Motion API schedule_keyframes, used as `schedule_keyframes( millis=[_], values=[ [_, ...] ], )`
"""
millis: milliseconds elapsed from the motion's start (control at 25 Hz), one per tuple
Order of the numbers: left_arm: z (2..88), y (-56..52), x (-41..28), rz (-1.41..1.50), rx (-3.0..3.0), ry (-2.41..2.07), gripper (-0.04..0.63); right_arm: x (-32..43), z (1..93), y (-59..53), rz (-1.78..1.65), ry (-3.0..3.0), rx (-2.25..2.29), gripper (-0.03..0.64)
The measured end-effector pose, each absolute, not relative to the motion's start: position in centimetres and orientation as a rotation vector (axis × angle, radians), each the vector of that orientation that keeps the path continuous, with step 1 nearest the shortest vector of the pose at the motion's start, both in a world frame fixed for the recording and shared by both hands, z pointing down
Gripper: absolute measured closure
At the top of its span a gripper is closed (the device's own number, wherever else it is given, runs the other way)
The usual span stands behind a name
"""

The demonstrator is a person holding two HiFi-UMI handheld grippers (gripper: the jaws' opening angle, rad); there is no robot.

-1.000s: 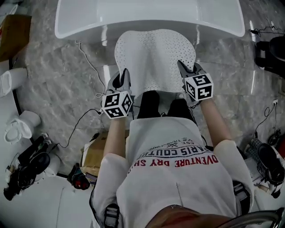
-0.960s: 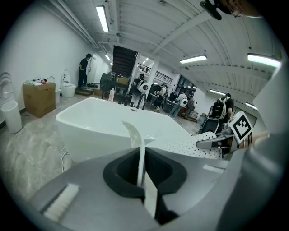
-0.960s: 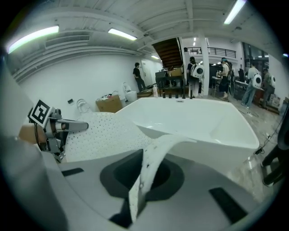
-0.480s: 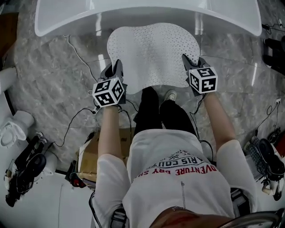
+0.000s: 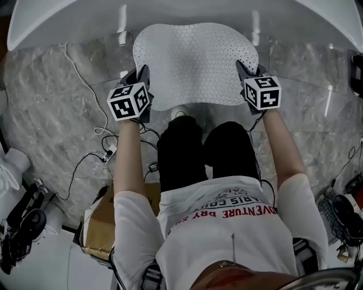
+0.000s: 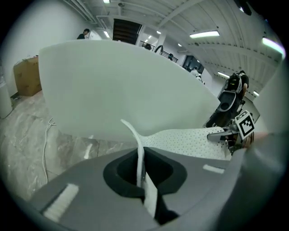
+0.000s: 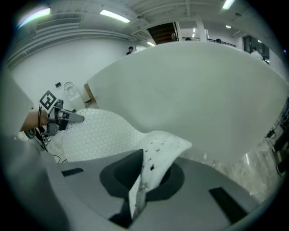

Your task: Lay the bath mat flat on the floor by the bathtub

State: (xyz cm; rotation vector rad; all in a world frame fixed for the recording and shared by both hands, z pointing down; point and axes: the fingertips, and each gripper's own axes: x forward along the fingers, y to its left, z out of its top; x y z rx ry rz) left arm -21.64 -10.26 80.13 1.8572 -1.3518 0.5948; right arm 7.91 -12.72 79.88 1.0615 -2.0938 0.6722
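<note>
A white bath mat (image 5: 195, 62) dotted with small holes hangs spread between my two grippers, just in front of the white bathtub (image 5: 68, 17). My left gripper (image 5: 139, 79) is shut on the mat's near left corner (image 6: 137, 153). At the near right corner (image 7: 149, 171), my right gripper (image 5: 245, 72) is shut on the mat too. The mat's far edge lies against the foot of the tub. In the left gripper view the mat (image 6: 189, 142) stretches away to the other gripper.
The floor is grey marble tile (image 5: 51, 113). A white cable (image 5: 85, 90) and black cords (image 5: 85, 164) trail at the left. A cardboard box (image 5: 99, 226) sits behind my left leg. My shoe (image 5: 179, 112) stands just under the mat's near edge. Gear clutters both sides.
I have stepped closer to the tub. Both grippers carried the mat forward and spread wider apart, so the mat looks wider and flatter now.
</note>
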Motion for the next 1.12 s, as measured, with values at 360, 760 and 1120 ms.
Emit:
schedule_keyframes(
  millis=[360, 760, 1120],
  values=[
    [93.4, -12.4, -21.5, 0.658, 1.916, -1.327, 0.578, 10.2, 93.2, -14.9, 0.65, -2.052, 1.081, 0.598],
    [100.5, -14.0, -22.8, 0.76, 1.9, -1.346, 0.578, 13.3, 101.4, -15.0, 0.633, -1.915, 1.025, 0.598],
    [107.3, -13.9, -26.0, 0.909, 1.74, -1.437, 0.578, 17.5, 108.0, -15.3, 0.628, -1.762, 0.998, 0.598]
  ],
)
